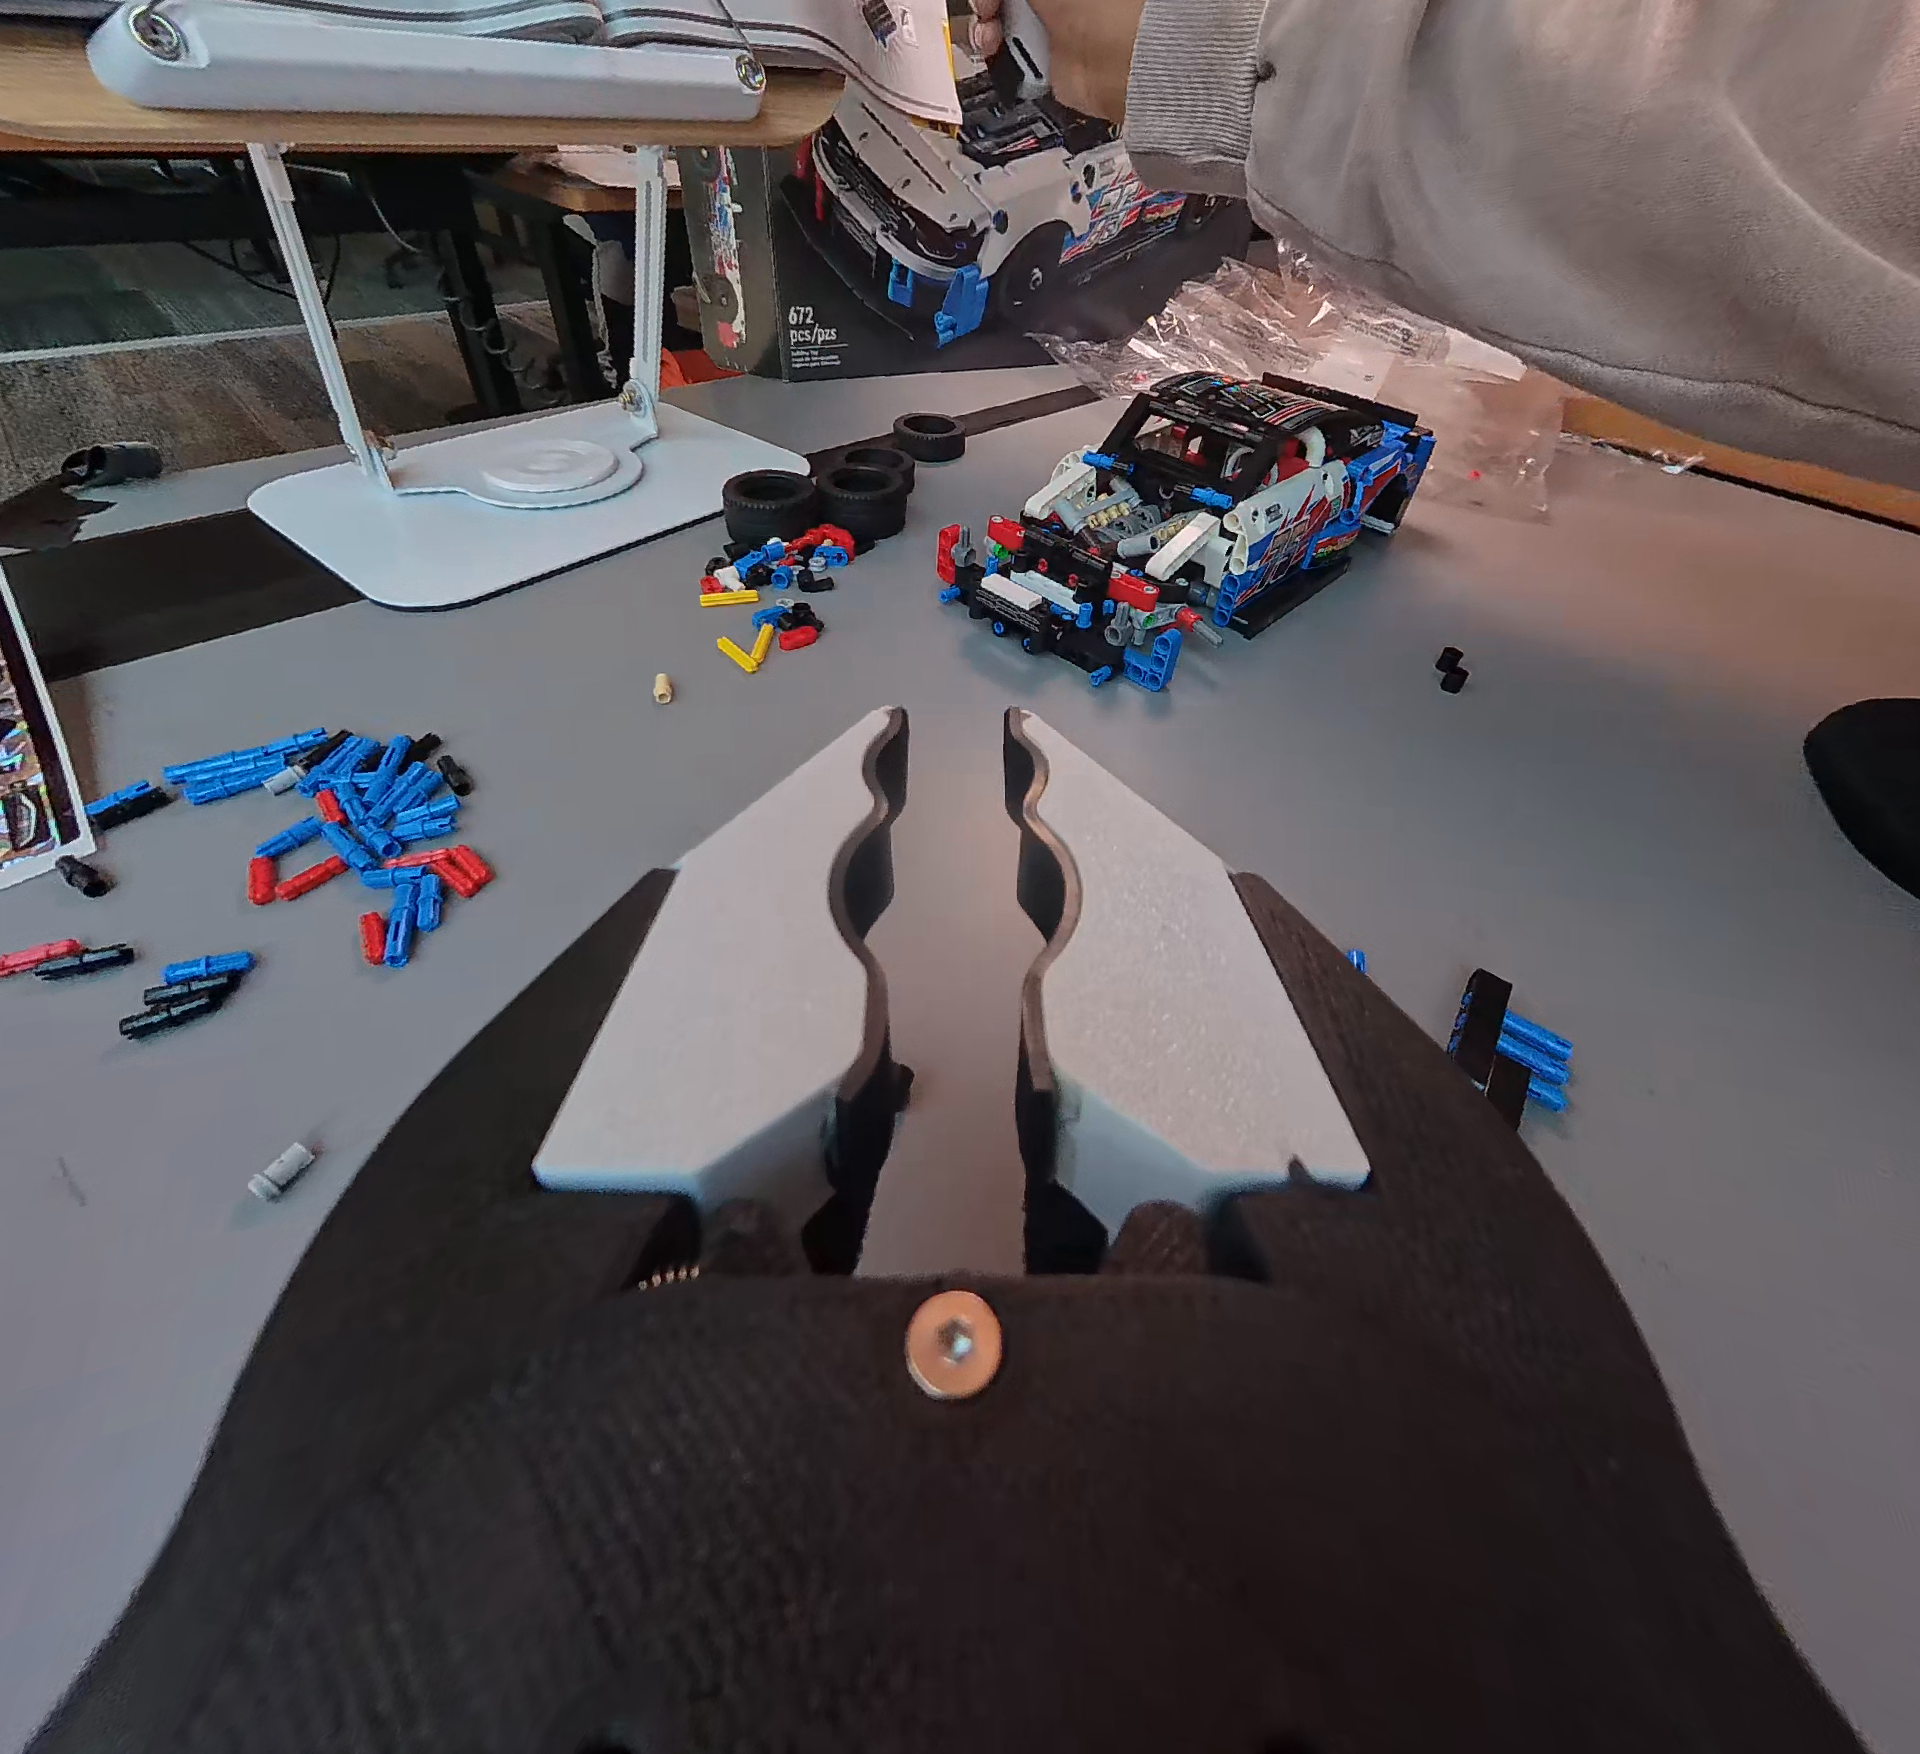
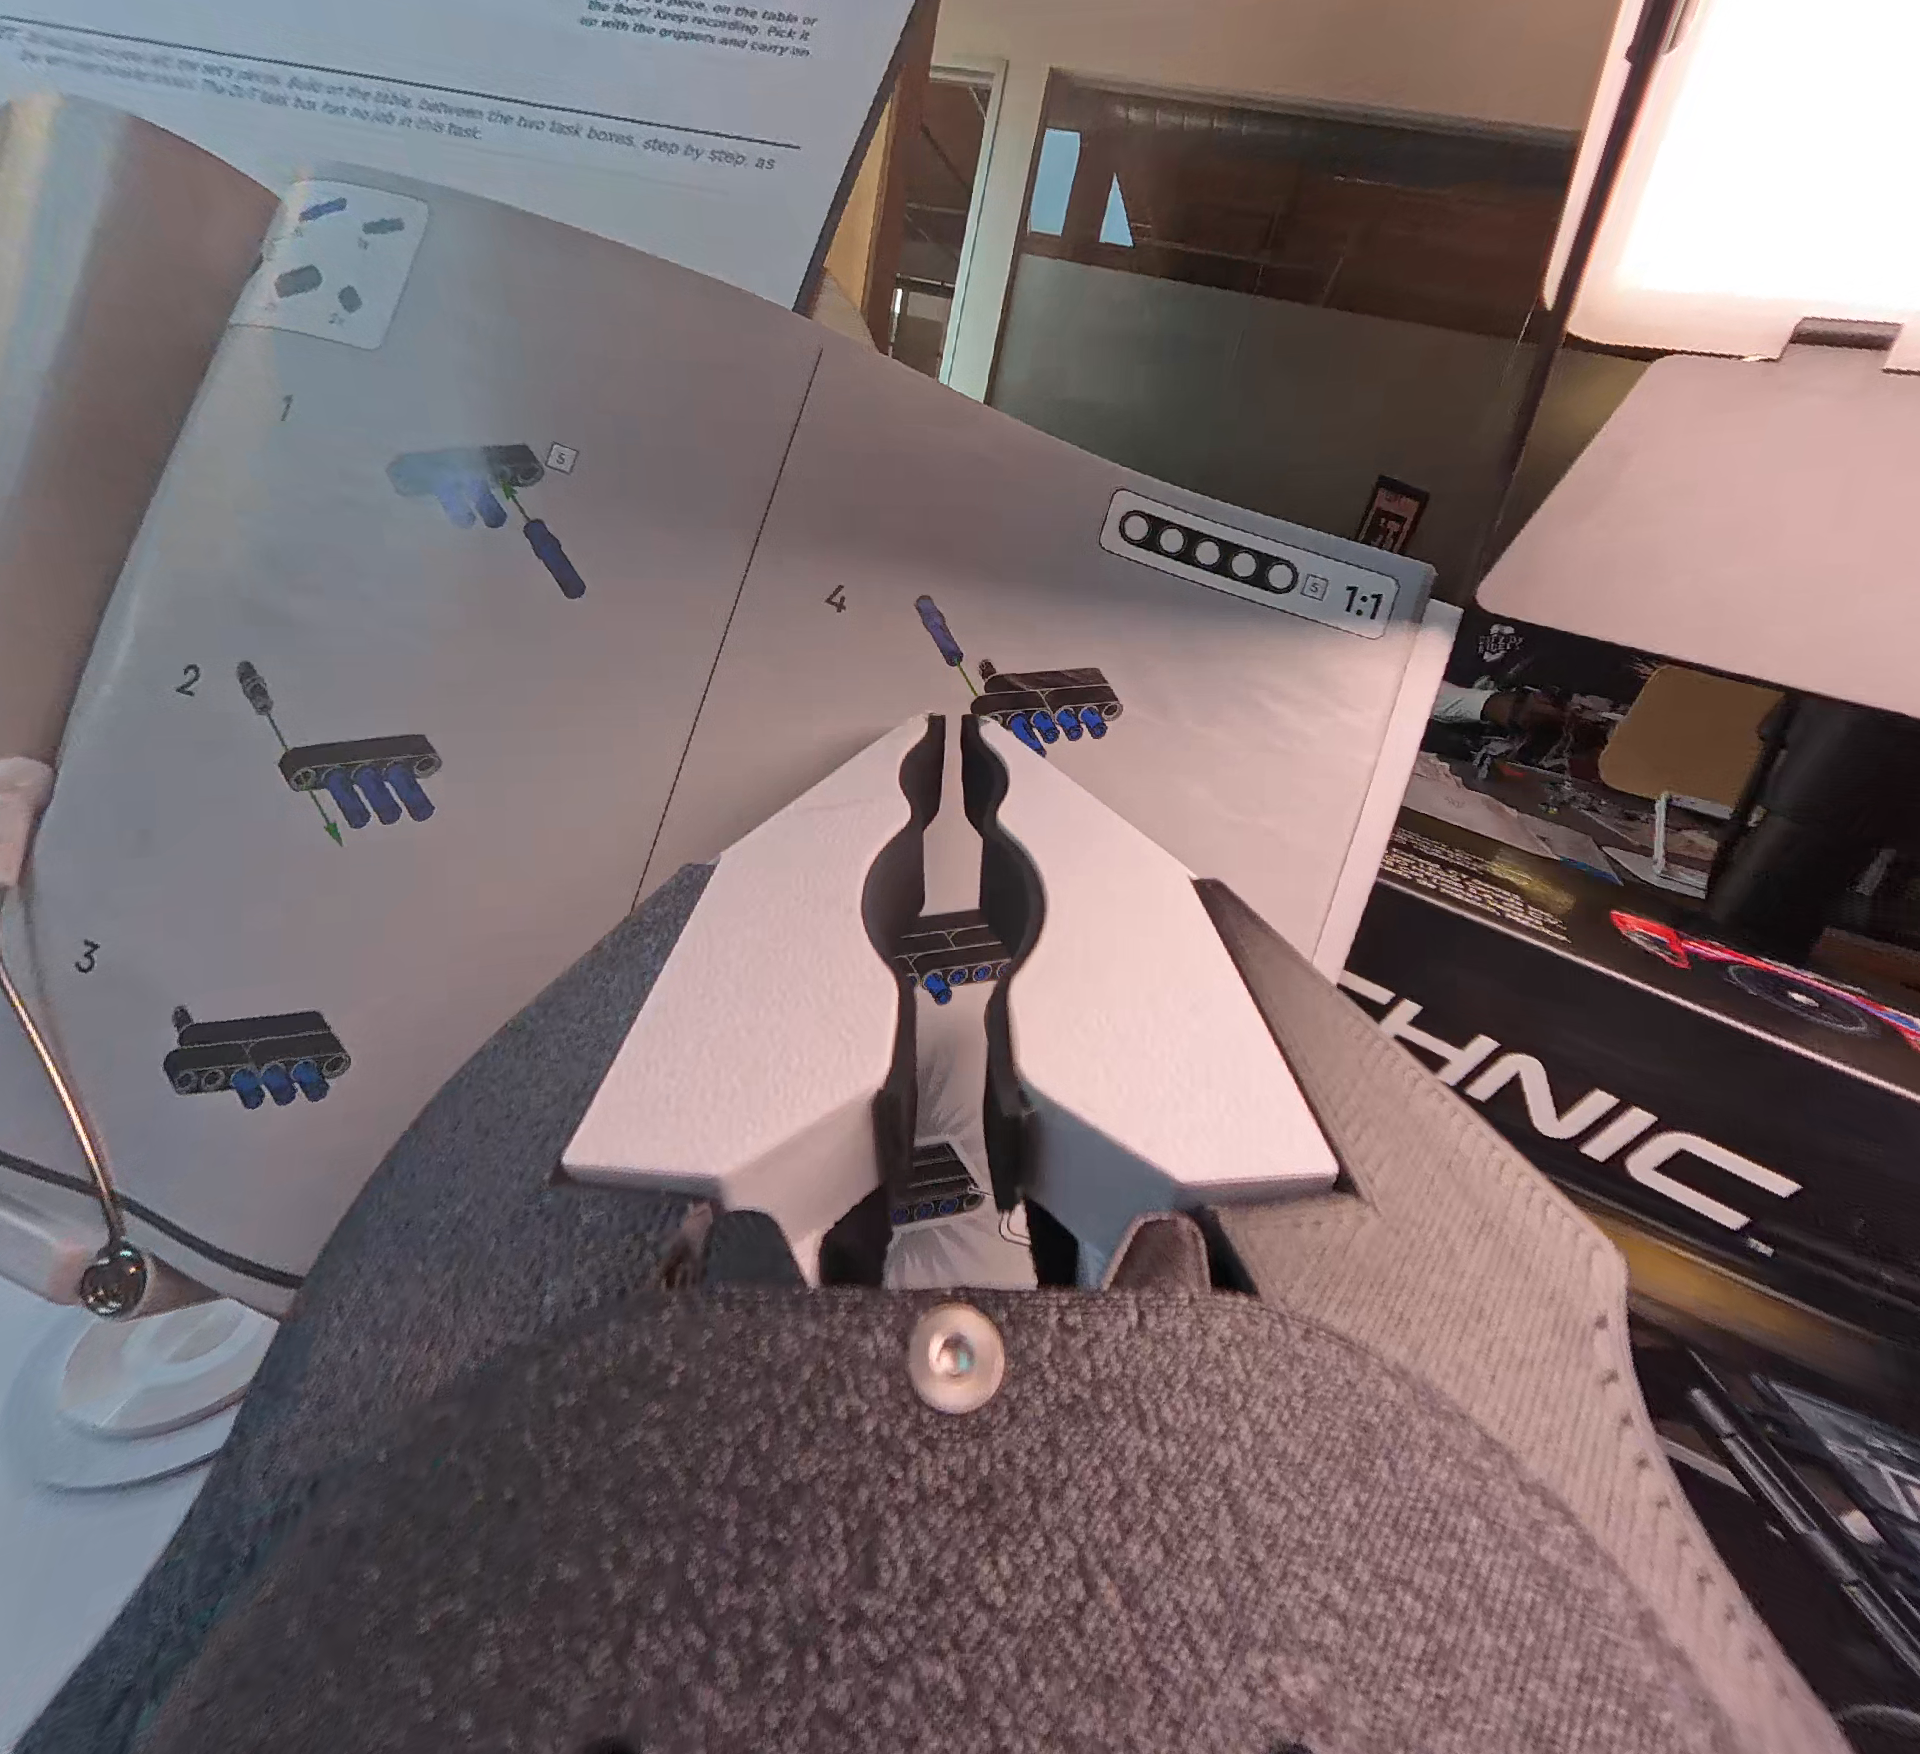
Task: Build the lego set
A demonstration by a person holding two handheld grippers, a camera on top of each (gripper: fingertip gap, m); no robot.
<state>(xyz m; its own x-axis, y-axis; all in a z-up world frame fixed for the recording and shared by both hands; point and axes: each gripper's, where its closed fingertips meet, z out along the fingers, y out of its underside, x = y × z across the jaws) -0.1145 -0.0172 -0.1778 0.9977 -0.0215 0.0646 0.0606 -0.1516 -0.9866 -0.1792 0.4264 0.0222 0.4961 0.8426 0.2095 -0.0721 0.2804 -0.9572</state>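
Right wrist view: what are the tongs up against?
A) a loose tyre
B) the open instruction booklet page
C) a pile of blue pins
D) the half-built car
B: the right tongs are nearly closed at the edge of the instruction booklet page on the stand; the car, tyres and blue pins sit down on the table in the left wrist view.

The smooth flat table [image 1: 1558,821] is grey; the scattered small plastic pins [image 1: 364,821] are blue, red and black; the part-built toy car [image 1: 1195,530] is white, blue, red and black; the four rubber tyres [image 1: 831,489] are black; the long knit sleeve [image 1: 1558,146] is beige; the open paper booklet [image 2: 520,717] is pale grey with blue-and-black drawings.
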